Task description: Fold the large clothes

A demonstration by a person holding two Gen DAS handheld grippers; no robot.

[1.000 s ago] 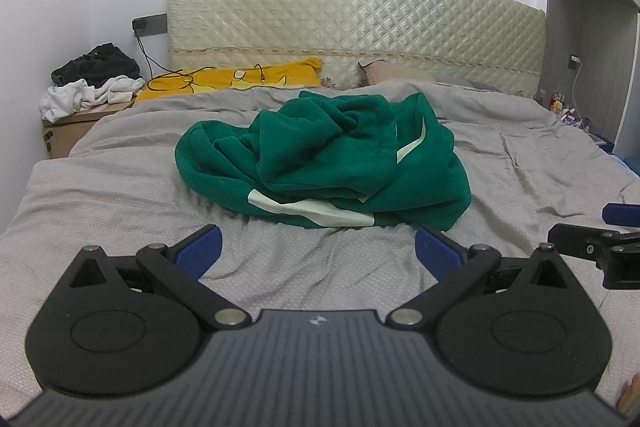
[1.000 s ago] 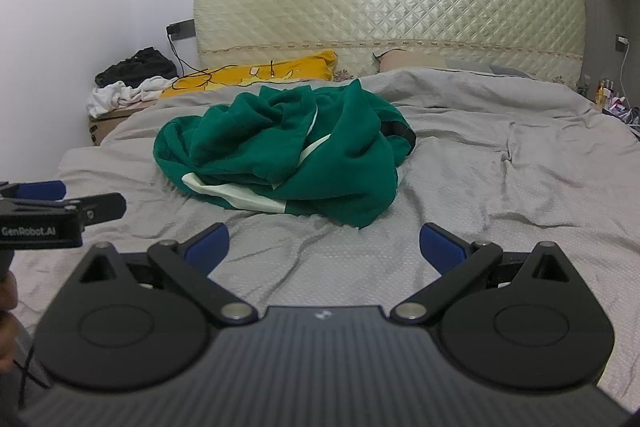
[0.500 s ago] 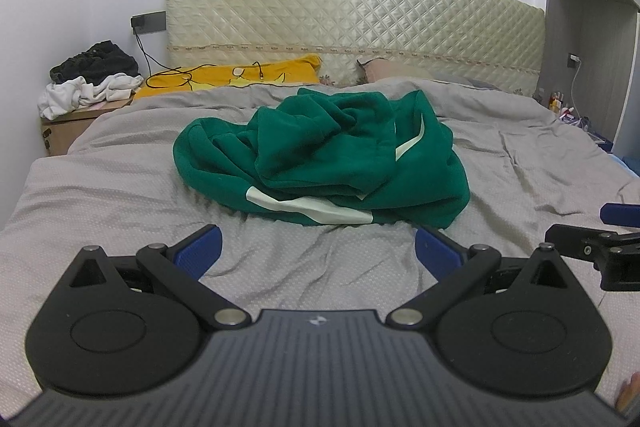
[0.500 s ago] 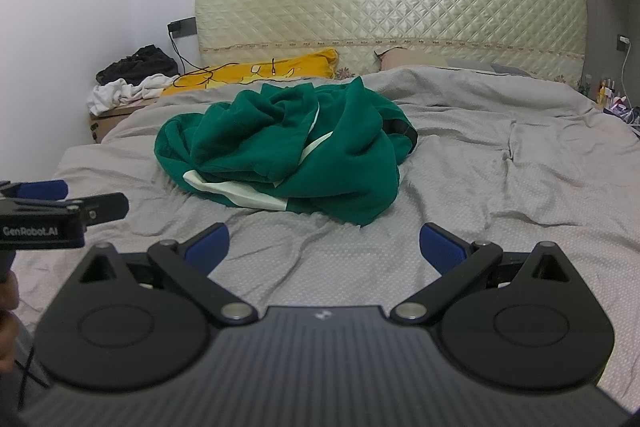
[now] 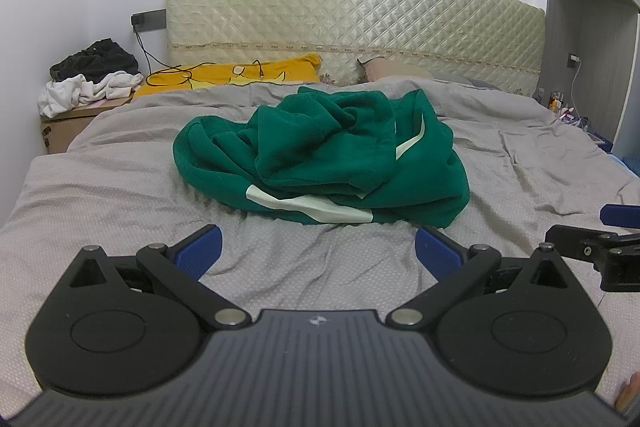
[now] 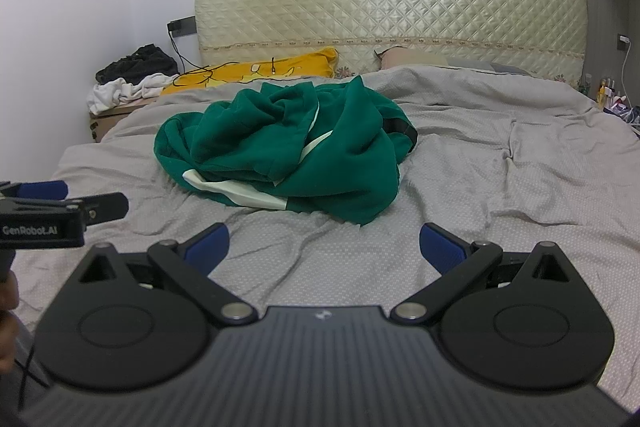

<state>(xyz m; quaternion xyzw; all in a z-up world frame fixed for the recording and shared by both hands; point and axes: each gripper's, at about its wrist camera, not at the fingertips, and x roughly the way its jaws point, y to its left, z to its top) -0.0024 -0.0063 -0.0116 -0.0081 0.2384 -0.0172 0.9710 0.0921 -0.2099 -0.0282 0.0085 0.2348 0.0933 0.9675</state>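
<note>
A crumpled green garment (image 5: 320,155) with white stripes lies in a heap in the middle of the grey bed (image 5: 120,195). It also shows in the right wrist view (image 6: 288,151), with a black cuff at its far right. My left gripper (image 5: 318,247) is open and empty, just short of the heap's near edge. My right gripper (image 6: 324,243) is open and empty, also short of the heap. Each gripper shows at the edge of the other's view: the right one (image 5: 600,239) and the left one (image 6: 64,203).
A yellow pillow (image 5: 240,75) with a cable lies at the head of the bed under the quilted headboard (image 5: 352,27). A box with piled clothes (image 5: 88,83) stands at the far left. Shelving and small items (image 5: 568,107) stand at the right.
Both views have drifted slightly upward and forward; the heap sits marginally lower and larger. The garment itself has not moved and both grippers stay open.
</note>
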